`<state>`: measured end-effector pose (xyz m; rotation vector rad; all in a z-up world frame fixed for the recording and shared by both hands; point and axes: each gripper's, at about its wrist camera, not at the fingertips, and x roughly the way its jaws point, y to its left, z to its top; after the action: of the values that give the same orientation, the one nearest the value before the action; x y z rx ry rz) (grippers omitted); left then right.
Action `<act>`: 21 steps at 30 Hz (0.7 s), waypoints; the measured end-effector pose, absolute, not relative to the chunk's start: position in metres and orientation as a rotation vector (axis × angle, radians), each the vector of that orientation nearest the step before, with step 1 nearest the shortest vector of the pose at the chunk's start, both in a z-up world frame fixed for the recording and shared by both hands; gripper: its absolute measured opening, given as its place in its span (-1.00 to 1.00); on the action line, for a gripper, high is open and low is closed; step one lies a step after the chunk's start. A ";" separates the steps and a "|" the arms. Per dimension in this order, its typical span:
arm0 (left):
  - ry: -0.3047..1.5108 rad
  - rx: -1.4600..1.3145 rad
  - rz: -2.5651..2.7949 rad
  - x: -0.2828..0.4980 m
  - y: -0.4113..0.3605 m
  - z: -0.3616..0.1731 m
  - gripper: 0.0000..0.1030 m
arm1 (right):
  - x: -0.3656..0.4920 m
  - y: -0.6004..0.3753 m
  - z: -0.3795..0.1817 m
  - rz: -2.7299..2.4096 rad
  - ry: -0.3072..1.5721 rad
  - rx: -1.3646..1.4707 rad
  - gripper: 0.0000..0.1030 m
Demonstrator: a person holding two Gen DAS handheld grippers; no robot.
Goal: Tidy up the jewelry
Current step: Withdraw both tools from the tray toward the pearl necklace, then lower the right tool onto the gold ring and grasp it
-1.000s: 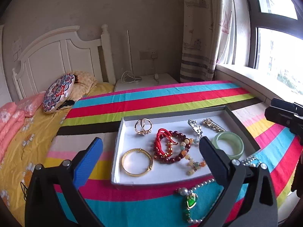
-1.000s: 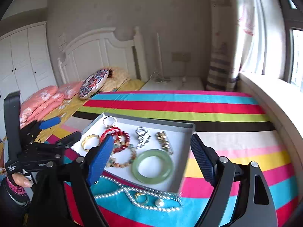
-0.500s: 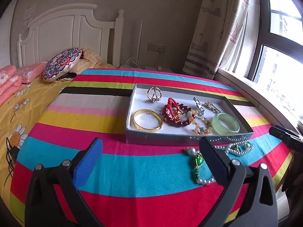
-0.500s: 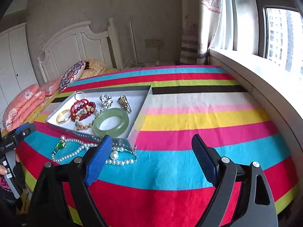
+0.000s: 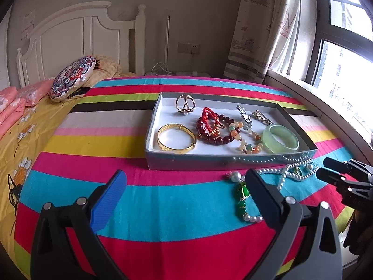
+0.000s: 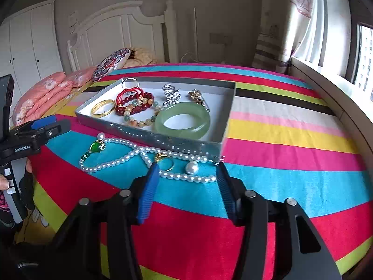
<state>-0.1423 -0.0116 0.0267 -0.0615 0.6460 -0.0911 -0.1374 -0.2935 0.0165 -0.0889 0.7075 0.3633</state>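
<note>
A grey tray (image 5: 209,161) (image 6: 149,133) sits on the striped cloth. It holds a gold bangle (image 5: 176,140), red bead bracelets (image 5: 214,127), a jade bangle (image 5: 281,138) (image 6: 183,120) and silver and gold clips. A pearl necklace (image 6: 121,158) with a green pendant (image 5: 242,192) lies on the cloth in front of the tray. My right gripper (image 6: 187,175) hovers low over one end of the strand, its jaws closing. A big pearl (image 6: 192,167) and a gold ring (image 6: 164,161) lie between the pads, untouched. My left gripper (image 5: 186,186) is open and holds nothing, left of the pendant.
A bed with a yellow sheet (image 5: 21,126), pink pillows and a round patterned cushion (image 5: 72,78) lies to the left. A windowsill (image 6: 331,88) and a curtain run along the right. A hand (image 6: 4,179) holds the left gripper's handle.
Both grippers have sunk toward the cloth, so the tray and the necklace look nearer. The right jaws have narrowed from wide open around the end of the pearl strand.
</note>
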 end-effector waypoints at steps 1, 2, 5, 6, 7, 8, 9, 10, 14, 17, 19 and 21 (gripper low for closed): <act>0.648 -0.072 -0.095 -0.142 -0.010 0.027 0.96 | -0.136 -0.288 0.014 0.375 0.729 -0.097 -0.22; 0.650 -0.083 -0.096 -0.142 -0.007 0.026 0.96 | -0.134 -0.284 0.012 0.382 0.747 -0.101 -0.27; 0.664 -0.119 -0.099 -0.139 -0.001 0.025 0.96 | -0.129 -0.274 0.008 0.398 0.785 -0.107 -0.34; 0.670 -0.128 -0.102 -0.138 0.001 0.024 0.96 | -0.128 -0.272 0.009 0.401 0.789 -0.108 -0.35; 0.676 -0.138 -0.105 -0.137 0.002 0.024 0.96 | -0.126 -0.271 0.009 0.408 0.798 -0.103 -0.36; 0.681 -0.144 -0.106 -0.136 0.003 0.023 0.96 | -0.124 -0.270 0.010 0.414 0.804 -0.094 -0.36; 0.682 -0.147 -0.106 -0.136 0.003 0.023 0.96 | -0.122 -0.271 0.011 0.421 0.808 -0.081 -0.36; 0.681 -0.148 -0.107 -0.136 0.003 0.023 0.96 | -0.121 -0.269 0.013 0.427 0.808 -0.074 -0.37; 0.673 -0.137 -0.110 -0.137 0.001 0.024 0.96 | -0.121 -0.261 0.018 0.418 0.790 -0.109 -0.46; 0.673 -0.135 -0.114 -0.136 0.000 0.024 0.96 | -0.119 -0.253 0.021 0.412 0.787 -0.136 -0.47; 0.672 -0.136 -0.116 -0.137 0.000 0.023 0.96 | -0.115 -0.252 0.018 0.392 0.803 -0.146 -0.47; 0.670 -0.136 -0.118 -0.137 0.000 0.024 0.96 | -0.110 -0.254 0.012 0.389 0.835 -0.133 -0.46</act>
<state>-0.1370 0.0002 0.0236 -0.1358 0.6700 -0.1178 -0.1102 -0.2541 0.0117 -0.1335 0.8348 0.3894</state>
